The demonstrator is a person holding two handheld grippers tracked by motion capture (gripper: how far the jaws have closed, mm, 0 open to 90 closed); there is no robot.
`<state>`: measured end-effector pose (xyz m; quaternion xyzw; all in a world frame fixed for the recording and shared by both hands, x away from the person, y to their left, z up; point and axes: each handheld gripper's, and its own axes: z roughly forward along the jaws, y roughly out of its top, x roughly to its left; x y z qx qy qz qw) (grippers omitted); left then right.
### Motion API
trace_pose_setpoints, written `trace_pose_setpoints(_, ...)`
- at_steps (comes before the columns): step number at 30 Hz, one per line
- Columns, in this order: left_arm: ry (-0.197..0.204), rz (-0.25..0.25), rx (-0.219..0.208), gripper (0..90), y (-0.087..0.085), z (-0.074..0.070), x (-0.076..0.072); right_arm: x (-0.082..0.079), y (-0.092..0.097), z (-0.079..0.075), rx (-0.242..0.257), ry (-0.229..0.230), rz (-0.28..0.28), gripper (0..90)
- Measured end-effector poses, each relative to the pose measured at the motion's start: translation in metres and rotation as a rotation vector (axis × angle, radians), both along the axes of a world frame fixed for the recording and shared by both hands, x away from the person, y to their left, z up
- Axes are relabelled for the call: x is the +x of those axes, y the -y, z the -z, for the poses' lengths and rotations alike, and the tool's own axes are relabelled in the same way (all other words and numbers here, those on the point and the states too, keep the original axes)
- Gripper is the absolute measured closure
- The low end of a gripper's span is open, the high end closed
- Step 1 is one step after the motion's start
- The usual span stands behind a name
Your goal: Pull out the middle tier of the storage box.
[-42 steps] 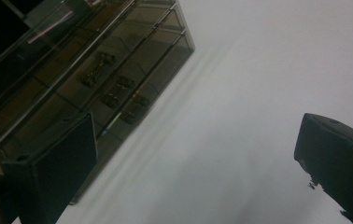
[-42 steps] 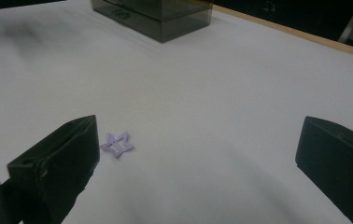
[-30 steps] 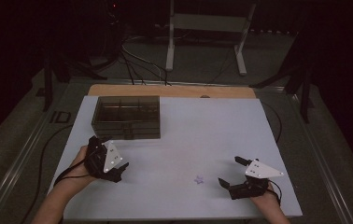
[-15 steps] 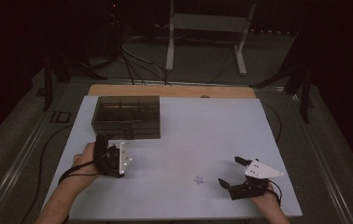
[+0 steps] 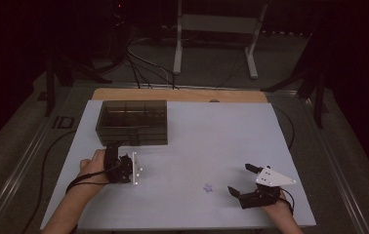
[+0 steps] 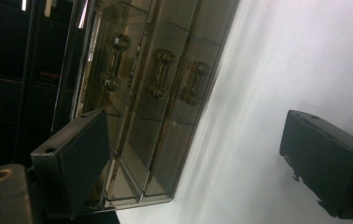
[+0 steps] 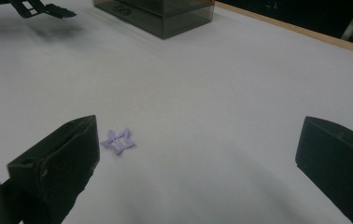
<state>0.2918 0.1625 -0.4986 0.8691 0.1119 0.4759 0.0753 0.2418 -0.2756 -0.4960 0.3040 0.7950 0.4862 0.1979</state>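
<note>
The smoked, see-through plastic drawer box [image 5: 132, 123] sits at the white counter's [image 5: 221, 141] far left. The left gripper [image 5: 115, 152] has turned and dropped toward its front since a second ago — jaws apart, just closing slightly, nothing between them. The right gripper [image 5: 241, 180] waits, jaws wide, beside a small lilac star [image 5: 207, 187] — likely a drawer pull next.

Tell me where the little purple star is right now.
In the high view the purple star lies flat on the white table, near its front edge, just left of the right gripper and well right of the left gripper.
</note>
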Motion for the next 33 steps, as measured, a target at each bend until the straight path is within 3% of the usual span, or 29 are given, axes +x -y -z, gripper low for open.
trace_pose_setpoints(11,0.049,-0.009,0.096,13.7,0.005,0.014,0.006,0.000,0.000,0.000,-0.002,0.000,-0.003,0.1)
trace_pose_setpoints(15,0.091,-0.012,0.133,17.4,0.009,0.021,0.008,0.000,0.000,0.000,-0.002,0.000,-0.003,0.1)
trace_pose_setpoints(19,0.144,-0.007,0.171,24.1,0.011,0.025,0.010,0.000,-0.001,0.000,-0.002,0.000,-0.004,0.1)
trace_pose_setpoints(27,0.189,0.008,0.212,48.0,0.015,0.028,0.015,0.000,-0.001,0.001,-0.001,-0.001,-0.005,0.1)
trace_pose_setpoints(33,0.214,-0.008,0.249,53.4,0.016,0.033,0.021,0.000,0.000,0.000,0.000,-0.001,-0.007,0.1)
